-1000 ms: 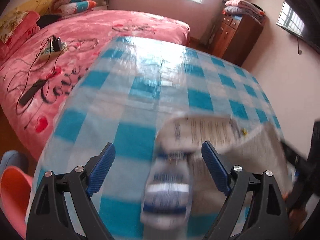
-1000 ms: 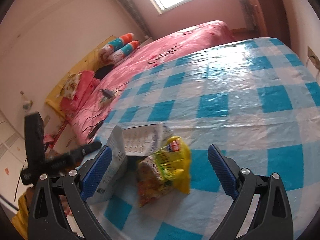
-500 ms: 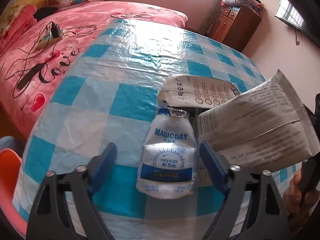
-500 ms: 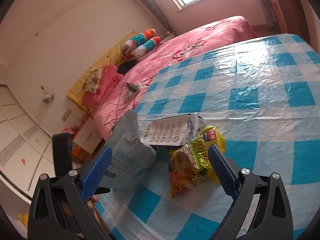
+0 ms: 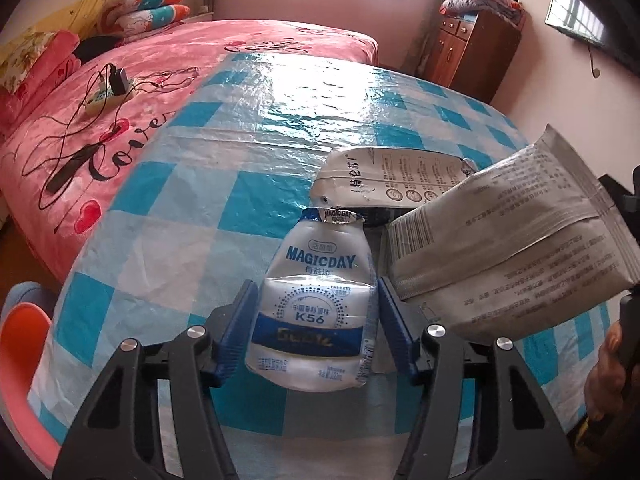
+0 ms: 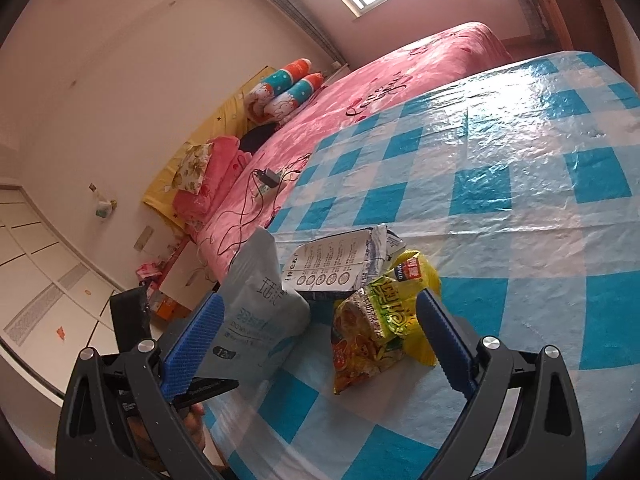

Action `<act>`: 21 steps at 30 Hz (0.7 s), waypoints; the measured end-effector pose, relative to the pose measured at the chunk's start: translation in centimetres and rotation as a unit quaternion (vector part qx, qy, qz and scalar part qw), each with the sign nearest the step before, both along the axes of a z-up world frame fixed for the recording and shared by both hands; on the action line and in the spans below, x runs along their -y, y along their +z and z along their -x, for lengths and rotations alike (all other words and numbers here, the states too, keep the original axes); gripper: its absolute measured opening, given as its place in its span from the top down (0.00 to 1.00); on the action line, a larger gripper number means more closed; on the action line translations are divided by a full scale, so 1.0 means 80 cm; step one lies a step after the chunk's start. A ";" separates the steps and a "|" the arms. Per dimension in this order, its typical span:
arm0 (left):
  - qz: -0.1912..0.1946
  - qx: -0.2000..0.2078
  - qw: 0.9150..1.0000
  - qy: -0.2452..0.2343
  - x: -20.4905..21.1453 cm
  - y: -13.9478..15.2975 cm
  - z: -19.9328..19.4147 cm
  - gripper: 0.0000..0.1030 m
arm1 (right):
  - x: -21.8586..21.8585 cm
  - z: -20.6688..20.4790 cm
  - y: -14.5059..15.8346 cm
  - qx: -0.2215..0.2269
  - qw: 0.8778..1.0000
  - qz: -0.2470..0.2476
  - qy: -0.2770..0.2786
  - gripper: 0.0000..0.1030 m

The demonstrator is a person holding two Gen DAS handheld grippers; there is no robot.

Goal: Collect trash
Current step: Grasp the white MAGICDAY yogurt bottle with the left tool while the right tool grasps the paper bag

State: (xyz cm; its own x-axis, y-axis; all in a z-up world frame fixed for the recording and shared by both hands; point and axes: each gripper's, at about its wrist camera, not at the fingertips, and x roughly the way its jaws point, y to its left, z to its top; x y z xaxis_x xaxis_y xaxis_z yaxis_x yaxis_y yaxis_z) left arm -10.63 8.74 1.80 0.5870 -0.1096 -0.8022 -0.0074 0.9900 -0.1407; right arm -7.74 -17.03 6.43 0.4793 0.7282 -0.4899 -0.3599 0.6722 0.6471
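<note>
A white and blue MAGICDAY drink pouch point(image 5: 316, 300) lies on the blue-checked tablecloth point(image 5: 224, 200) between the fingers of my left gripper point(image 5: 316, 296). Its jaws are closing and both blue pads touch the pouch's sides. Right of it a grey snack bag point(image 5: 512, 248) stands tilted up, and a flattened white carton point(image 5: 392, 180) lies behind. In the right wrist view my right gripper point(image 6: 320, 300) is open, with a yellow noodle packet point(image 6: 380, 320) on the cloth between its fingers, untouched. The grey bag point(image 6: 256, 312) sits by its left finger, the carton point(image 6: 336, 260) beyond.
A pink bed point(image 5: 120, 92) with a charger and cables lies past the table's far left edge. A brown cabinet point(image 5: 476, 48) stands at the back right, and an orange seat point(image 5: 24, 344) sits low on the left. A hand point(image 5: 608, 360) shows at the right edge.
My left gripper came forward and down over the pouch, and its fingers closed from wide apart onto the pouch's sides. The right gripper stayed open and tipped slightly.
</note>
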 end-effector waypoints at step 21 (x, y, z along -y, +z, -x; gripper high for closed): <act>0.032 -0.003 0.998 -0.055 0.031 -0.002 0.011 0.41 | 0.003 0.001 -0.002 -0.005 0.998 0.063 -0.016 0.07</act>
State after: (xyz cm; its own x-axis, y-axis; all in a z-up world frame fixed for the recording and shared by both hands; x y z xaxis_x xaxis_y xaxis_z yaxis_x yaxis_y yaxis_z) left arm -11.49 6.24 1.66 0.5638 -0.2242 -0.7949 0.1005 0.9739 -0.2035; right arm -7.84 -17.25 6.25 0.4957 0.6450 -0.5816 -0.3318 0.7595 0.5595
